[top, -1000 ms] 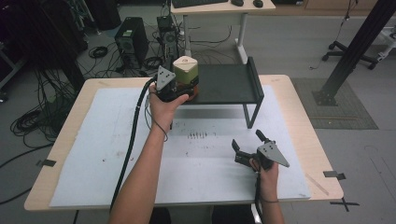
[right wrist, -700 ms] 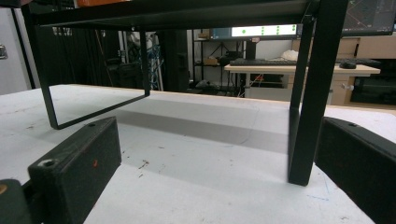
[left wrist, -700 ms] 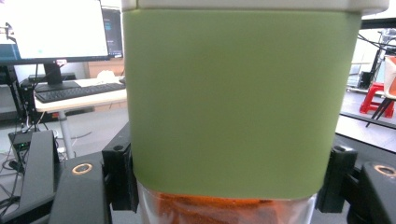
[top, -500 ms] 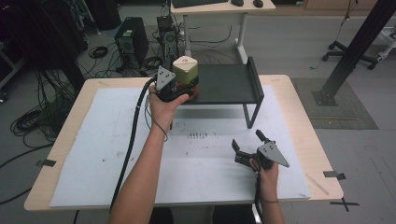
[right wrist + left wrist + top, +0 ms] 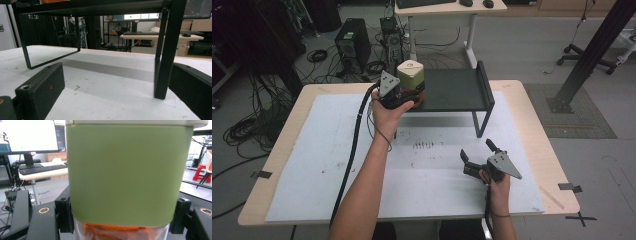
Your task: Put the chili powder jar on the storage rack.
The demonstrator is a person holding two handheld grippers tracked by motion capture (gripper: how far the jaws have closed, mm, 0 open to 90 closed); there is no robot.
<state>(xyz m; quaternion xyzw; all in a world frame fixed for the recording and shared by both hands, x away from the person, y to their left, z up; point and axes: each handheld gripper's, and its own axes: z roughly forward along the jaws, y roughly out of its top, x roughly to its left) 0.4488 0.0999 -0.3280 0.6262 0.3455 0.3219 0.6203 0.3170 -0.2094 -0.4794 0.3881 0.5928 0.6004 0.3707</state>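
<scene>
My left claw (image 5: pixel 408 96) is clamped on the jar (image 5: pixel 411 79), a clear jar with a green sleeve around its upper part, a pale lid and something orange inside. In the left gripper view my two black jaws press against the jar's (image 5: pixel 125 172) sides just below the green band. The jar sits at the left end of the black shelf (image 5: pixel 462 90) that stands on the far side of the table (image 5: pixel 532 120); I cannot tell whether its base rests on the shelf top or hangs a little above it. I judge this to be the placing step, with the jar brought to the shelf and not yet let go. My right claw (image 5: pixel 477 153) waits low over the white sheet (image 5: pixel 312 150) near the front edge, jaws spread wide and empty, looking under the shelf (image 5: pixel 165 50) past one of its legs. Next I should make sure the base sits flat, then ease the jaws apart and draw straight back so I do not tip the jar.
</scene>
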